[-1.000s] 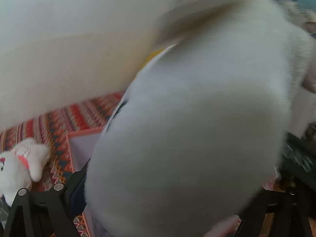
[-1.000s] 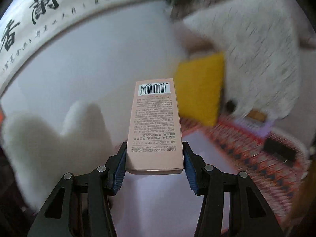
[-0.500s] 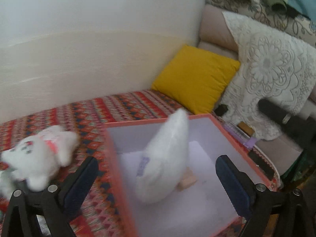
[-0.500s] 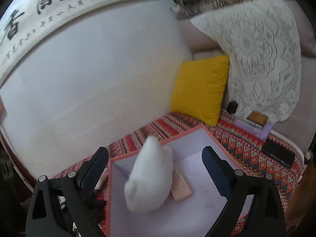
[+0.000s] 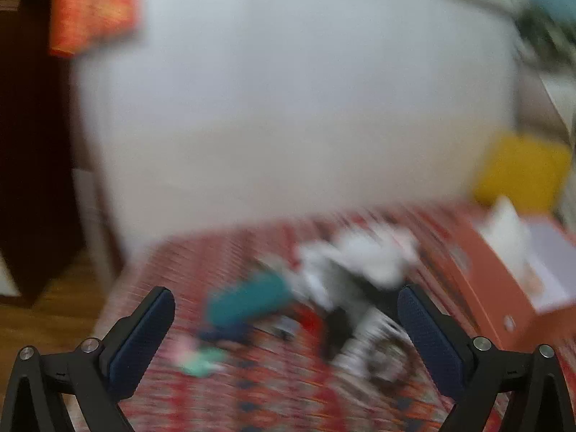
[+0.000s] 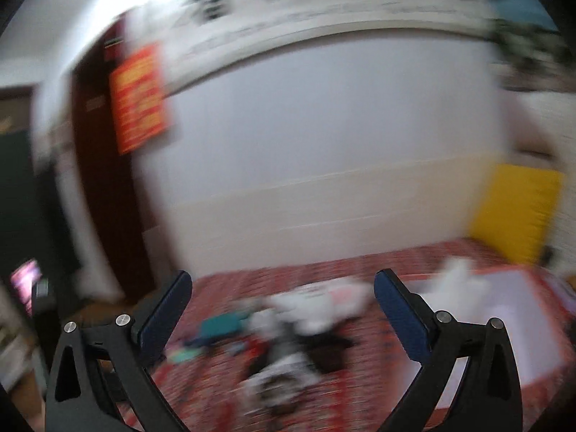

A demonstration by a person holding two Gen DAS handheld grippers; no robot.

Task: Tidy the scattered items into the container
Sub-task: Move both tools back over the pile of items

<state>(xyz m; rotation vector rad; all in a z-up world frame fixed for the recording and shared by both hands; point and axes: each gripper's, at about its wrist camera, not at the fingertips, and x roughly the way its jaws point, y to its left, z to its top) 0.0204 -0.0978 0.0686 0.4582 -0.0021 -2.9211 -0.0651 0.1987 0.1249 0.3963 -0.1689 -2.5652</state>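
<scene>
Both views are motion-blurred. My left gripper (image 5: 286,316) is open and empty above the patterned red cloth. Between its fingers lies a pile of scattered items: a teal object (image 5: 248,300), a white plush toy (image 5: 363,255), and black and white things (image 5: 363,338). The orange box (image 5: 482,288) with a white plush (image 5: 509,230) inside stands at the right. My right gripper (image 6: 282,309) is open and empty, facing the same pile, with the teal object (image 6: 219,325), the white plush toy (image 6: 324,302) and the box (image 6: 511,309) in view.
The red patterned cloth (image 5: 252,396) covers the surface. A white wall (image 5: 288,108) rises behind it. A yellow cushion (image 5: 522,172) leans at the right. A dark wooden door with a red poster (image 6: 138,97) is at the left, with wood floor (image 5: 43,316) below.
Both grippers have let go of their items, the pink carton and the white plush, into the box. Both then swung left from the box toward the scattered pile.
</scene>
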